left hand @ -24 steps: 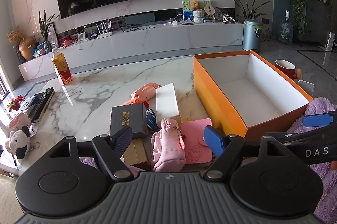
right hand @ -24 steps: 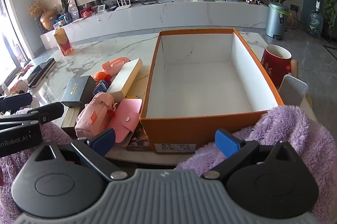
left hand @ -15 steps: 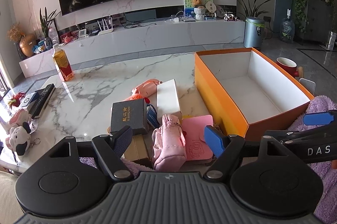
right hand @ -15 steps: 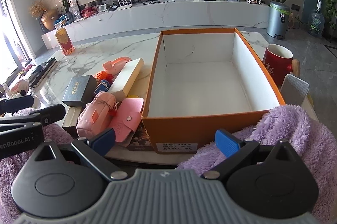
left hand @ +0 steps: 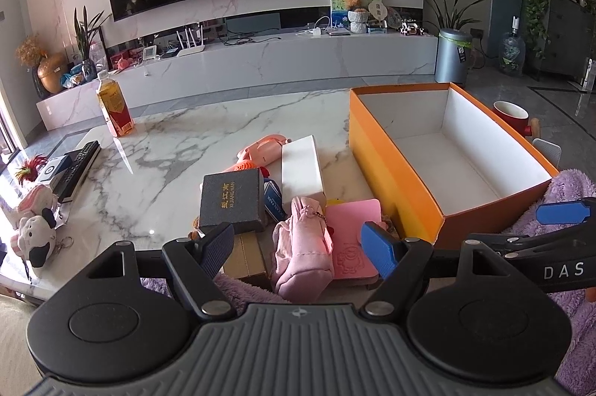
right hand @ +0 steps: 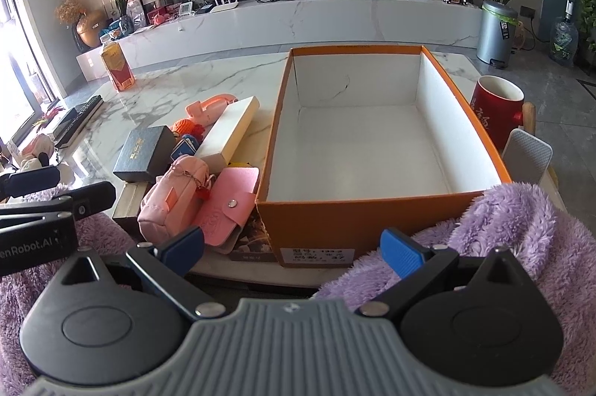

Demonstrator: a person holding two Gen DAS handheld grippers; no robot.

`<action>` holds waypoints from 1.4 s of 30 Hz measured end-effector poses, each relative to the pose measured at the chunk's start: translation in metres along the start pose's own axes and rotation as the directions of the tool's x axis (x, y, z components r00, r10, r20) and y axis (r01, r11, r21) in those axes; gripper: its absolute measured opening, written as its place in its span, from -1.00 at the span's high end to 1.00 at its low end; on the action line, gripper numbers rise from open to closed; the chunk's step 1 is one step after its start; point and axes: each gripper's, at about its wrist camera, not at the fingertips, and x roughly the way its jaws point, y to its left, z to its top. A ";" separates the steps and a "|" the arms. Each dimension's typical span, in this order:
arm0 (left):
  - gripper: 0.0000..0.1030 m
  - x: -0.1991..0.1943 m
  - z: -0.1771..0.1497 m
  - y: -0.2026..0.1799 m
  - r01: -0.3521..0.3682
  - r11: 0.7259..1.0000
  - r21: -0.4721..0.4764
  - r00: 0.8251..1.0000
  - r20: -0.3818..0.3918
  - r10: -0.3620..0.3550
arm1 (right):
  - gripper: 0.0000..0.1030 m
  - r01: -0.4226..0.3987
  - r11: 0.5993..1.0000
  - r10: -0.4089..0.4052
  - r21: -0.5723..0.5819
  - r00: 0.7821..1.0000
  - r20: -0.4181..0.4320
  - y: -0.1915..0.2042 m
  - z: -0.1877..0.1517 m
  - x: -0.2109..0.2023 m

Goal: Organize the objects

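Observation:
An empty orange box (left hand: 395, 165) with a white inside stands on the marble table; it also shows in the right wrist view (right hand: 465, 120). Left of it lies a pile: a pink pouch (left hand: 301, 243) (right hand: 173, 191), a pink card wallet (left hand: 352, 228) (right hand: 231, 202), a dark gift box (left hand: 231, 198) (right hand: 143, 154), a long white box (left hand: 300, 168) (right hand: 231, 127) and a pink toy (left hand: 262, 146). My left gripper (left hand: 298, 245) is open just before the pouch, holding nothing. My right gripper (right hand: 294, 250) is open and empty before the box's near wall.
A red mug (right hand: 495, 113) stands right of the box. A drink bottle (left hand: 113, 111), a remote (left hand: 76, 168) and plush toys (left hand: 35, 232) are at the table's left. Purple fleece (right hand: 521, 232) covers the near edge.
Both views have drifted slightly; the pile and the box sit a little lower and nearer in the left wrist view. Both grippers stay open and nothing was grasped.

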 end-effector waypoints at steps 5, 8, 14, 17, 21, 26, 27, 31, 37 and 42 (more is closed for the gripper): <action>-0.73 0.000 0.000 0.000 0.001 1.000 -0.001 1.000 0.000 -0.001 | -0.96 0.002 1.000 -0.002 -0.003 1.000 -0.003 0.001 -0.001 0.000; -0.73 0.000 -0.001 0.001 0.001 1.000 -0.002 1.000 -0.002 -0.001 | -0.96 0.002 1.000 -0.002 -0.003 1.000 -0.003 0.002 -0.001 0.001; -0.72 0.001 -0.004 0.002 0.004 1.000 -0.006 1.000 -0.005 -0.004 | -0.96 0.003 1.000 -0.003 -0.007 1.000 -0.007 0.002 -0.001 0.001; -0.71 0.001 -0.004 0.002 0.005 1.000 -0.009 1.000 -0.006 -0.005 | -0.96 0.005 1.000 -0.005 -0.008 1.000 -0.009 0.003 -0.001 0.001; -0.71 0.003 -0.005 0.003 0.010 1.000 -0.013 1.000 -0.013 -0.011 | -0.96 0.007 1.000 -0.007 -0.009 1.000 -0.013 0.003 -0.002 0.002; -0.64 0.005 -0.005 0.005 0.025 1.000 -0.017 0.999 -0.026 -0.026 | -0.96 0.008 1.000 -0.008 -0.014 1.000 -0.022 0.004 -0.002 0.004; -0.63 0.005 -0.005 0.006 0.028 0.999 -0.018 0.999 -0.029 -0.028 | -0.96 0.005 1.000 -0.005 -0.014 1.000 -0.025 0.005 -0.002 0.005; -0.57 0.008 -0.005 0.013 0.042 0.998 -0.037 0.998 -0.050 -0.044 | -0.74 -0.028 0.999 0.027 -0.019 0.999 -0.038 0.008 -0.001 0.009; -0.19 0.015 -0.005 0.028 0.066 0.995 -0.076 0.994 -0.083 -0.072 | -0.17 -0.127 0.989 0.124 -0.071 0.991 -0.056 0.024 0.005 0.014; 0.10 0.024 -0.001 0.034 0.105 0.991 -0.083 0.988 -0.106 -0.114 | 0.25 -0.208 0.968 0.201 -0.138 0.977 -0.065 0.043 0.012 0.021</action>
